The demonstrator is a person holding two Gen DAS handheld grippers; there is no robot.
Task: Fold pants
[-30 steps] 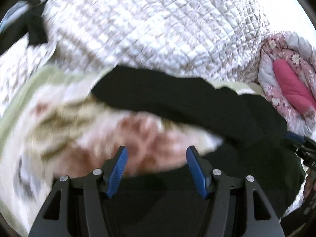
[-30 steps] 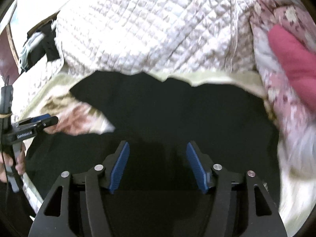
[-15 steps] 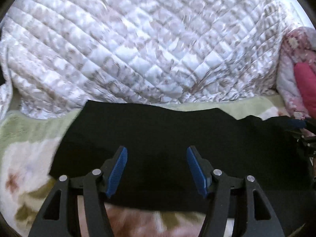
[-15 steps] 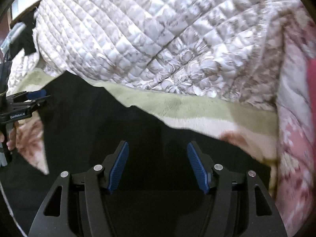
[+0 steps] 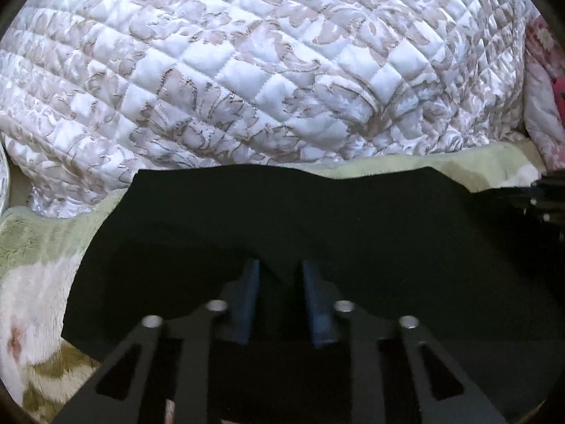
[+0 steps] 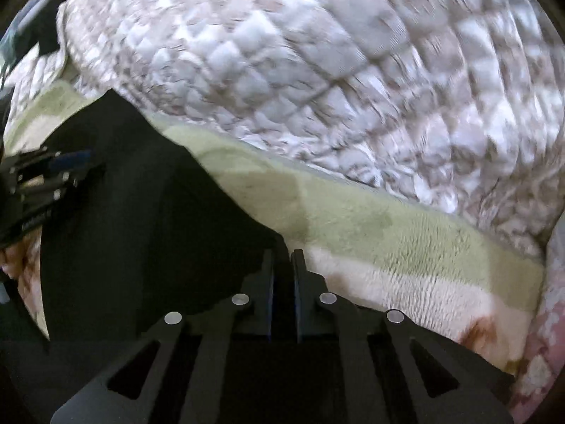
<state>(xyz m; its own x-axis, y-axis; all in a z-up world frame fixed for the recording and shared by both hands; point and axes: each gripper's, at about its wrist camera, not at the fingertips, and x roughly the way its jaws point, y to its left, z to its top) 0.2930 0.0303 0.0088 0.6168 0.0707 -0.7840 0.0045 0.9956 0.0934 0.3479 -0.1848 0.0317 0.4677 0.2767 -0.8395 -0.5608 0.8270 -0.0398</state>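
Pinching black fabric pants (image 5: 317,219), my left gripper (image 5: 280,272) has just closed on a fold. My right gripper (image 6: 282,261), jaws just closed, clamps their edge beside the white quilted bedspread (image 6: 317,70).

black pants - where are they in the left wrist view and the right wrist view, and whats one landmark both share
Left wrist: the black pants fill the lower middle, below the quilted cover.
Right wrist: the black pants lie lower left, beside the green blanket.
Shared landmark: the quilted cover across the top of both.
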